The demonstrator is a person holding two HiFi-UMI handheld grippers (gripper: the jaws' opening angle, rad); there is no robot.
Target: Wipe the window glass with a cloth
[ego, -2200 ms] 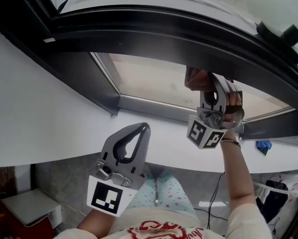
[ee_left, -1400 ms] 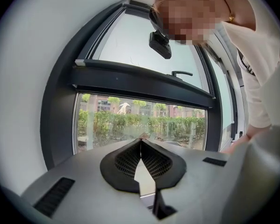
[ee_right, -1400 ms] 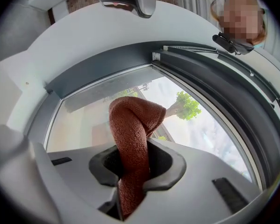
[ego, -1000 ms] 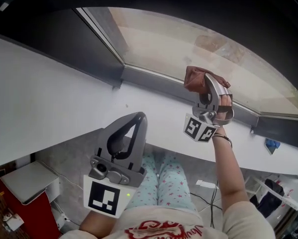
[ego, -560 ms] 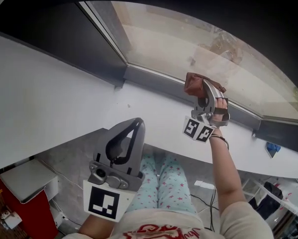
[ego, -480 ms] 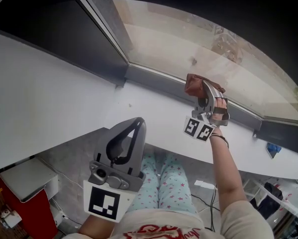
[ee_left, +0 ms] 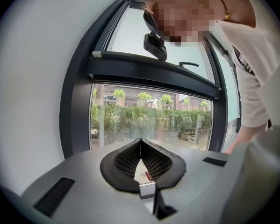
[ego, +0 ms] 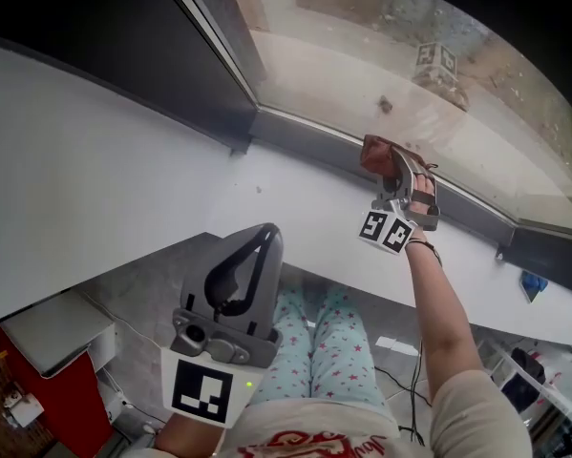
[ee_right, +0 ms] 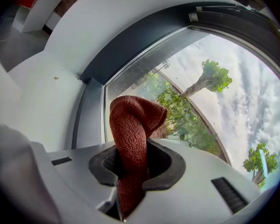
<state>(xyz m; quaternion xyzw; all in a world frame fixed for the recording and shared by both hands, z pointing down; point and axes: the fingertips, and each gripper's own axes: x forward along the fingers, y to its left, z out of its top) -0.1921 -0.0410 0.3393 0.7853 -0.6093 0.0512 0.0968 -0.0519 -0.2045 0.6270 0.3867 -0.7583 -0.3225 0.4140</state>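
R tool (ego: 392, 163) now lower on glass (ego: 362, 55); cloth (ee_right: 132, 125) sticks straight out.

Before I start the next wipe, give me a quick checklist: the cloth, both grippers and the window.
1. Cloth held by the right gripper: ok, the jaws are clamped on it.
2. Cloth sticks out past the jaws, so fabric leads: ok.
3. Cloth pressed on the window glass: cannot tell; it sits by the lower frame.
4. Left gripper out of the way: ok; it is shut, empty and held low, away from the glass.
5. Dirt left on the glass: cannot tell.
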